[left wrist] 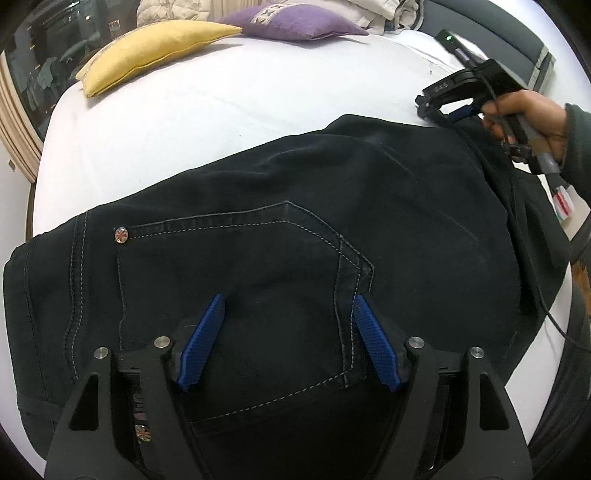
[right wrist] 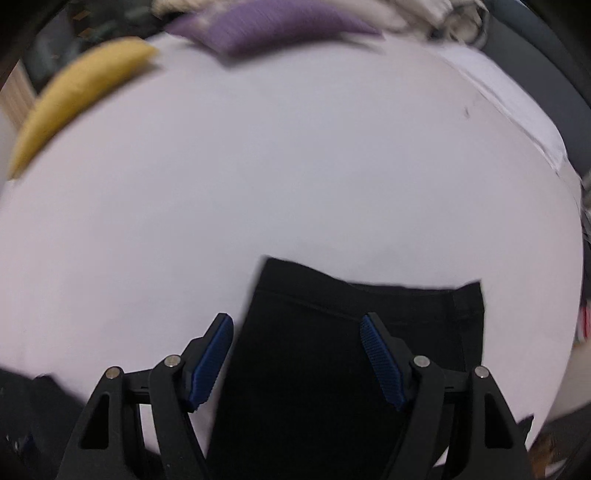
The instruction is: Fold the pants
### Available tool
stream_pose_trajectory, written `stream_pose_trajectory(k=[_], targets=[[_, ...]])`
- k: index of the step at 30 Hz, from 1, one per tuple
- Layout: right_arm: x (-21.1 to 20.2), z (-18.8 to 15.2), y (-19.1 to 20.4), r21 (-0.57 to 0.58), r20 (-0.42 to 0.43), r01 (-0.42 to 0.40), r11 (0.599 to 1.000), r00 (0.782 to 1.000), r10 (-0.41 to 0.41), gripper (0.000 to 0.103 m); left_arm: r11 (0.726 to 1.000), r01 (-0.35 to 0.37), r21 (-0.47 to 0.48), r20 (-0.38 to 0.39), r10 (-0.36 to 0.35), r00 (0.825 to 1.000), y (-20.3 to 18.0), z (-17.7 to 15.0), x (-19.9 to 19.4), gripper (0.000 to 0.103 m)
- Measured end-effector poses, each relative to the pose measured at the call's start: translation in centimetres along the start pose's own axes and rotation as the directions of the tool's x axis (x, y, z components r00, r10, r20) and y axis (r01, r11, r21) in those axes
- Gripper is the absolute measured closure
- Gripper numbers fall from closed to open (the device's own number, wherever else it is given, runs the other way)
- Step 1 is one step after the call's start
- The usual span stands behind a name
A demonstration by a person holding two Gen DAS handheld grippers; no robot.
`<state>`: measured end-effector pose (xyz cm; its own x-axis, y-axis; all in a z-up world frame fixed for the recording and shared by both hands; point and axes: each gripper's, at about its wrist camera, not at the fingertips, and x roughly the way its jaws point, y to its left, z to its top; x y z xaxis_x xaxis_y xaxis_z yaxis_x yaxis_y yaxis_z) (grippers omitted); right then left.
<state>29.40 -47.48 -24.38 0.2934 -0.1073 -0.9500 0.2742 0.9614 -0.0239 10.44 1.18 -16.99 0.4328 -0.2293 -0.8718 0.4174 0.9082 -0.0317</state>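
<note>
The pants (left wrist: pixel 295 221) lay across the frame's middle on the bed (left wrist: pixel 221 103) — seemingly halved lengthwise, cross-folds left — with the left gripper (left wrist: pixel 288 306) and right gripper (right wrist: pixel 297 325) both spread, grasping nothing.

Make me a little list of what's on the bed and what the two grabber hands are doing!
surface: white bed
pants: dark pants, spread on the bed, back pocket up
cushions: yellow cushion and purple cushion, far side
left gripper: open, over the pocket
right gripper: open, over the pants' edge
fold: not visibly started
</note>
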Motion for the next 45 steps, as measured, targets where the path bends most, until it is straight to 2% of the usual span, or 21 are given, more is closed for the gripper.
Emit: stream_pose_trajectory(k=[1, 3, 5, 8, 11, 13, 17, 20, 22, 23, 26, 28, 30, 34, 43, 45], targets=[[0.0, -0.1, 0.0, -0.005, 0.009, 0.0, 1.0, 1.0, 0.0, 0.03, 1.0, -0.003, 0.001, 0.001, 0.003, 1.0, -0.5, 0.1, 0.2, 0.029], [-0.2, -0.1, 0.1, -0.027, 0.02, -0.004, 1.0, 1.0, 0.005, 0.039, 1.0, -0.003, 0.004, 0.0, 0.003, 1.0, -1.0, 0.2, 0.5, 0.025], [-0.7, 0.0, 0.0, -0.048, 0.026, 0.009, 0.999, 1.0, -0.008, 0.07, 1.0, -0.018, 0.012, 0.0, 0.018, 1.0, -1.5, 0.2, 0.6, 0.024], [-1.2, 0.1, -1.2, -0.016, 0.016, -0.026, 1.0, 1.0, 0.026, 0.088, 1.0, -0.027, 0.012, -0.002, 0.027, 1.0, -1.9, 0.2, 0.7, 0.023], [-2.2, -0.4, -3.3, 0.049, 0.036, -0.093, 0.994, 0.995, 0.091, 0.091, 0.999, -0.029, 0.012, -0.002, 0.029, 1.0, -1.9, 0.2, 0.5, 0.023], [-3.5, -0.8, -4.8, 0.097, 0.079, -0.145, 0.985, 0.987, 0.138, 0.092, 0.999, -0.033, 0.013, -0.004, 0.033, 0.999, -2.1, 0.2, 0.6, 0.023], [-7.9, -3.2, -9.8, 0.201, 0.209, -0.287, 0.937, 0.947, 0.246, 0.092, 0.999, -0.04, 0.008, -0.012, 0.04, 0.999, -1.9, 0.6, 0.7, 0.022], [-11.8, -6.9, -14.4, 0.259, 0.32, -0.342, 0.903, 0.913, 0.254, 0.093, 0.999, -0.052, 0.0, -0.02, 0.052, 0.998, -2.2, 0.9, 0.7, 0.022], [-13.7, -10.8, -18.3, 0.313, 0.383, -0.369, 0.875, 0.892, 0.239, 0.093, 0.998, -0.062, -0.004, -0.024, 0.062, 0.998, -2.3, 1.0, 0.7, 0.022], [-14.5, -13.0, -20.2, 0.343, 0.401, -0.371, 0.863, 0.889, 0.222, 0.093, 0.998, -0.068, -0.006, -0.028, 0.068, 0.997, -2.4, 1.1, 0.8, 0.022], [-14.6, -18.2, -24.5, 0.439, 0.427, -0.38, 0.814, 0.885, 0.183, 0.093, 0.996, -0.084, -0.012, -0.04, 0.083, 0.996, -2.7, 1.4, 0.8, 0.022], [-13.6, -21.7, -26.8, 0.5, 0.412, -0.37, 0.783, 0.897, 0.161, 0.093, 0.995, -0.096, -0.014, -0.047, 0.095, 0.994, -3.1, 1.4, 0.9, 0.022], [-11.7, -24.8, -28.2, 0.56, 0.389, -0.377, 0.738, 0.906, 0.167, 0.093, 0.994, -0.112, -0.015, -0.051, 0.111, 0.993, -3.5, 1.5, 1.0, 0.02], [-10.0, -29.5, -29.2, 0.608, 0.384, -0.389, 0.692, 0.907, 0.173, 0.093, 0.99, -0.137, -0.029, -0.059, 0.135, 0.989, -4.2, 1.6, 0.9, 0.019], [-10.2, -30.6, -29.2, 0.608, 0.422, -0.433, 0.665, 0.886, 0.192, 0.093, 0.986, -0.159, -0.059, -0.056, 0.156, 0.986, -4.7, 1.4, 0.6, 0.018], [-11.3, -30.6, -28.7, 0.589, 0.439, -0.434, 0.682, 0.88, 0.181, 0.093, 0.986, -0.159, -0.059, -0.052, 0.156, 0.986, -4.8, 1.1, 0.4, 0.018]])
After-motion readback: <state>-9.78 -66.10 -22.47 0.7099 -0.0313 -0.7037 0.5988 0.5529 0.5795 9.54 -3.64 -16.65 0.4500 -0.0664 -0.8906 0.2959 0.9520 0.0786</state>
